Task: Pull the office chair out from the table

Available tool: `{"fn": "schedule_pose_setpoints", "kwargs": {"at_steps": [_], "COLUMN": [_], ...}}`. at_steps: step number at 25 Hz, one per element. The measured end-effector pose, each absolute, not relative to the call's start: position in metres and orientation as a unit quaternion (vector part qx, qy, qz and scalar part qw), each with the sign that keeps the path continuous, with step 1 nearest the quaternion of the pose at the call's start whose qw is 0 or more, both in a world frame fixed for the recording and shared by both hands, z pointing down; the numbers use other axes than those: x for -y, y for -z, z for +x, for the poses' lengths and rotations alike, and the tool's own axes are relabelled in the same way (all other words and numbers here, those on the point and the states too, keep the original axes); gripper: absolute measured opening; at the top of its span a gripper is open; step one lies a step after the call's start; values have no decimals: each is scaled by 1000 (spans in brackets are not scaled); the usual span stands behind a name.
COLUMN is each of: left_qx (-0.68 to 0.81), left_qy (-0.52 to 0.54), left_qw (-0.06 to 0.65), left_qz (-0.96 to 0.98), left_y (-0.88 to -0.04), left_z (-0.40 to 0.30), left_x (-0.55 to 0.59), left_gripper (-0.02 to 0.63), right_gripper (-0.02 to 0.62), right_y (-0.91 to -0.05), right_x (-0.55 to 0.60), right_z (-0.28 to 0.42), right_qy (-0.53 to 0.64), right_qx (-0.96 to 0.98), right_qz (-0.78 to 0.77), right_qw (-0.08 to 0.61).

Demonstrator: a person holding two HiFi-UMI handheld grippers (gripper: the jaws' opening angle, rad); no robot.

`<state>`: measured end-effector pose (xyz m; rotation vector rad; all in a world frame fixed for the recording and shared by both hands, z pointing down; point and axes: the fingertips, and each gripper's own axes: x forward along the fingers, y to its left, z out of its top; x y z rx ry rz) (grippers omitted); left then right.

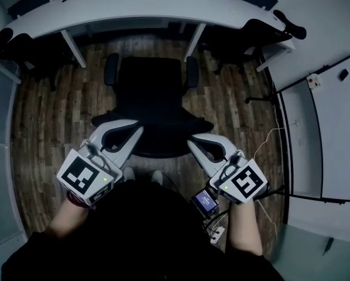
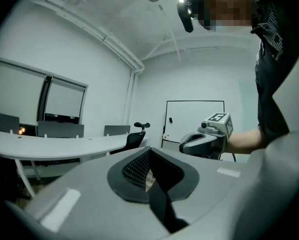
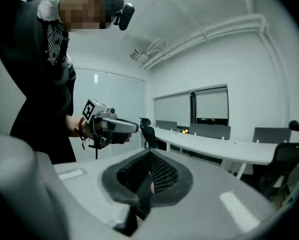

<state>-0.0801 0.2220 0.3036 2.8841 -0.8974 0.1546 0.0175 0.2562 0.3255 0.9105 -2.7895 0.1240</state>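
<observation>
The black office chair point(image 1: 152, 92) stands on the wooden floor just in front of the curved white table point(image 1: 151, 9), its back toward me and its armrests toward the table. My left gripper point(image 1: 138, 132) hovers over the left end of the chair's backrest and my right gripper point(image 1: 193, 143) over the right end. In the left gripper view the left gripper point(image 2: 152, 176) has its jaws together with nothing between them; the right gripper point(image 2: 205, 138) shows across from it. In the right gripper view the right gripper point(image 3: 146, 184) is likewise shut and empty. Neither gripper view shows the chair.
More black chairs stand at the table's left end point(image 1: 14, 44) and right end point(image 1: 261, 33). A small device with a lit screen point(image 1: 205, 202) and cables lie by my right side. A whiteboard point(image 2: 194, 119) hangs on the far wall. White panels point(image 1: 333, 116) line the right.
</observation>
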Motion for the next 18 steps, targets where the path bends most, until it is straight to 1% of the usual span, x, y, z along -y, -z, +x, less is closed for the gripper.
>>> {"fn": "schedule_pose_setpoints", "kwargs": {"at_steps": [7,13,18], "left_qx": [297,282,276], "left_qy": [-56,-59,-67], "left_qw": [71,38,25], "left_qz": [951,957,959], "left_y": [-312,-304,-306], "left_z": [-79,-73,-65], "left_x": [-226,-231,-237], "left_gripper": [6,6,6], "right_gripper": [0,0,0], "right_y": [-313,-306,-303], "right_x": [-253,-250,-245], "right_z": [15,21,22], "right_qy": [-38,-36,-33], "right_qx": [946,943,943], "right_qz": [316,326,327], "right_qw": [56,52,51]}}
